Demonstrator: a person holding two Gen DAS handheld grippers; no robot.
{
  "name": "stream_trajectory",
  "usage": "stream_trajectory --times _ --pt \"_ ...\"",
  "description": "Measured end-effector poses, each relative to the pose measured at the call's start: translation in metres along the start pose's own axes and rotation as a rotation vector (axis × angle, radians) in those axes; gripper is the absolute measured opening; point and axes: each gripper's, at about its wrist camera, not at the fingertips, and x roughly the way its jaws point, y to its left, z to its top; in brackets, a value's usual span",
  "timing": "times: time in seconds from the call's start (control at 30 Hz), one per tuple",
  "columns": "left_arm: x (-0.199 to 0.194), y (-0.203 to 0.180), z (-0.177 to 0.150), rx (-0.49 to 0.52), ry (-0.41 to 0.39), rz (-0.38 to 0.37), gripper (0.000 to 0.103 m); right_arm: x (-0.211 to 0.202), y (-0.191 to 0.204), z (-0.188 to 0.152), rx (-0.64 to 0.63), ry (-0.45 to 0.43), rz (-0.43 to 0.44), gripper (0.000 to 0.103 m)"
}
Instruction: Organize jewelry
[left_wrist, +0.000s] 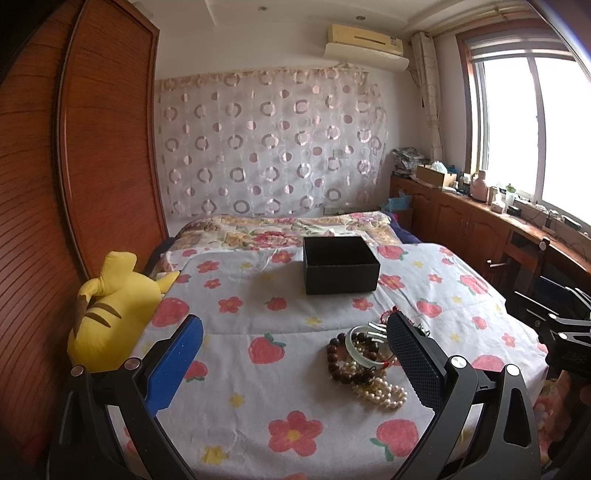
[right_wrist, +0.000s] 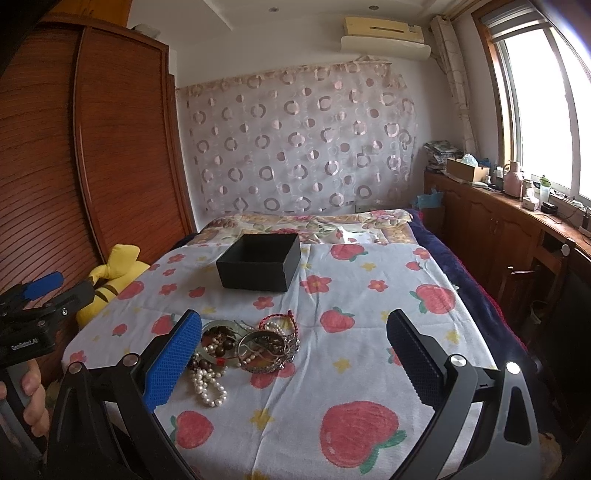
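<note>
A pile of jewelry (left_wrist: 364, 363) lies on the strawberry-print bedspread: dark wooden beads, a pale green bangle, white pearls (right_wrist: 208, 386), metal bangles (right_wrist: 266, 349) and a red cord bracelet. An open, empty-looking black box (left_wrist: 340, 264) stands farther back on the bed; it also shows in the right wrist view (right_wrist: 260, 266). My left gripper (left_wrist: 295, 365) is open and empty, its right finger beside the pile. My right gripper (right_wrist: 293, 363) is open and empty, its left finger beside the pile.
A yellow plush toy (left_wrist: 110, 314) lies at the bed's left edge by the wooden wardrobe (left_wrist: 92, 147). A wooden cabinet (right_wrist: 517, 229) with clutter runs under the window at right. A folded floral quilt (left_wrist: 288, 229) lies behind the box.
</note>
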Motion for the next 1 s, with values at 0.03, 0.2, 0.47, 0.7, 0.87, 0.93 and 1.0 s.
stream_trajectory --times 0.03,0.2,0.47,0.7,0.87,0.93,1.0 --pt "0.001 0.001 -0.001 0.000 0.003 0.001 0.096 0.000 -0.001 -0.002 -0.005 0.002 0.009 0.101" --pt "0.012 0.006 -0.006 -0.001 0.038 -0.002 0.096 0.011 -0.007 -0.011 -0.023 0.030 0.046 0.096" --pt "0.038 0.009 -0.032 -0.003 0.094 -0.011 0.096 0.045 -0.011 -0.026 -0.064 0.132 0.129 0.069" --pt "0.051 0.009 -0.046 0.000 0.134 -0.020 0.096 0.080 0.008 -0.039 -0.141 0.246 0.259 0.041" --pt "0.057 0.009 -0.052 0.006 0.158 -0.035 0.096 0.105 0.028 -0.041 -0.219 0.321 0.329 0.032" --pt "0.060 0.010 -0.055 0.007 0.171 -0.041 0.096 0.116 0.034 -0.042 -0.242 0.352 0.342 0.031" --pt "0.063 0.011 -0.058 0.011 0.183 -0.041 0.096 0.125 0.037 -0.041 -0.262 0.376 0.352 0.027"
